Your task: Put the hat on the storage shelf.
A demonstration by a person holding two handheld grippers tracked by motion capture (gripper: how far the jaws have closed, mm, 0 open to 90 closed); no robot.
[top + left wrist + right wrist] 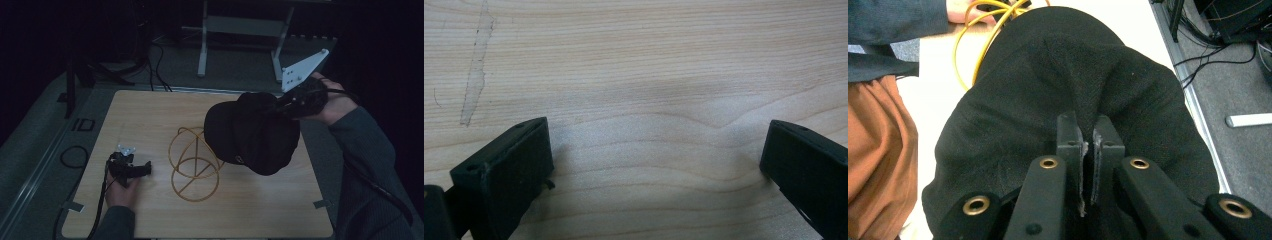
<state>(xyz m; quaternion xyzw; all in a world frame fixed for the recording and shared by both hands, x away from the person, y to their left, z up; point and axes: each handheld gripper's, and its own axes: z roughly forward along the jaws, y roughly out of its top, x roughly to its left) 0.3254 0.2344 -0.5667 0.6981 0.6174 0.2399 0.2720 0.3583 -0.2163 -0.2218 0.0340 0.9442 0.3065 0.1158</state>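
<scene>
1. The black cap (252,132) hangs in the air above the right half of the worktop (150,115), clear of the wood, with its crown bulging toward the person and down.
2. The right gripper (280,106) has the cap by a pinch of cloth at the cap's 2 o'clock edge in the high view. In the right gripper view its fingers (1068,135) stand almost together, with a fold of the black fabric (1058,90) clamped between them.
3. The right hand (332,102) holds that gripper up at 2 o'clock of the worktop, out past its far right corner, and the grey three-cornered plate (302,70) on it tilts up.
4. The yellow wire stand (194,165) sits on the worktop just beside the cap, at the cap's 8 o'clock. Its round base ring lies flat on the wood and its upper loops rise to the cap's near-left edge. Whether wire and cloth touch I cannot tell.
5. The left gripper (142,169) rests low at 8 o'clock of the worktop, well apart from the stand, held by the left hand (121,189). In the left gripper view its fingers (506,170) stand wide apart, with only bare wood between them.
6. A cable trails from the left gripper off the near edge.
</scene>
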